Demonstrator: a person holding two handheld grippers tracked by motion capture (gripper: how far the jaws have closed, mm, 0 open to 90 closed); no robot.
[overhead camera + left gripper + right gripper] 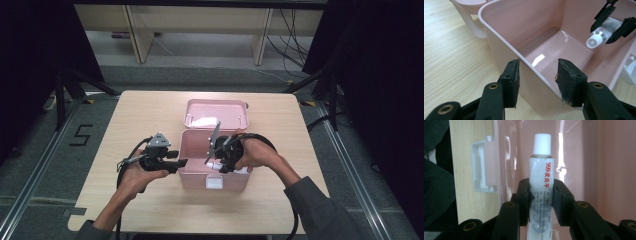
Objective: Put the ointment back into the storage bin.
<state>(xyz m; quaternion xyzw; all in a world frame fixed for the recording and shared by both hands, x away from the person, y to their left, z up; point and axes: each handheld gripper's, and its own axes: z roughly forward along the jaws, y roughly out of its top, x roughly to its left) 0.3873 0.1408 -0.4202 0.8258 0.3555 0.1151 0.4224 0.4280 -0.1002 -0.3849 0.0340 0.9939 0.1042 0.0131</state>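
An open pink plastic box (194,179) stands at the table's middle, its lid (227,107) folded back behind it. My left gripper (182,163) is at the box's left wall. In the left gripper view its jaws (539,71) stand open astride the rim (499,40), one finger (511,82) outside and one inside. My right gripper (220,163) hangs over the box's right half, shut on a white ointment tube (541,167) with red print, white cap pointing away. The same tube (599,36) and right gripper (615,23) show above the bare box floor (554,50).
A white latch (482,167) sits on the box's front wall, also visible as the latch (214,183) facing the person. The wooden table (140,115) lies bare left of the box. A white paper (205,121) rests in the lid. Black stands and cables surround the table.
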